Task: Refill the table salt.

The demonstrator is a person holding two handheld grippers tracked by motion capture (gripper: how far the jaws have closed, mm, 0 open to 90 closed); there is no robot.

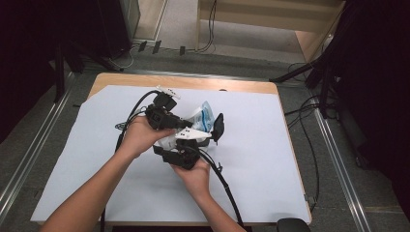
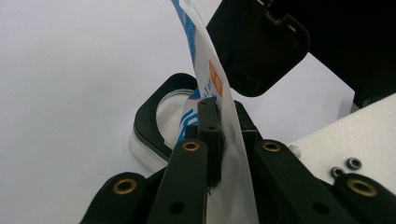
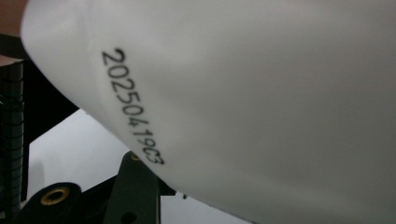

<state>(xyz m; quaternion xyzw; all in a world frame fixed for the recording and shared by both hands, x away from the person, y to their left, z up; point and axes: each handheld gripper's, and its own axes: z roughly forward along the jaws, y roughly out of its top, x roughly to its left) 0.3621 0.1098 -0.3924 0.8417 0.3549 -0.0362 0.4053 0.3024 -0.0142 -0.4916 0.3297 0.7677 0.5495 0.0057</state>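
A: From the high view, what is in hand?

B: Both forearms come in from the bottom and meet above the middle of the surface, which is covered by a pale sheet. The left gripper and the right gripper sit close together, and a white pouch with blue print sticks out between them, held off the surface. The left hand is turned inward toward the right hand, which points away from the person.

A: And the left gripper view?

B: It gives what the high view hides: the left gripper has its jaws closed on the pouch, pinching a thin edge. The pouch stands on edge here, its long axis running up from the jaws toward the top of the picture. A black jaw of the other gripper hangs just behind it.

A: The right gripper view?

B: The pouch lies right against the lens, a printed date code running diagonally across it. Whether the right gripper's jaws press on it, I cannot tell.
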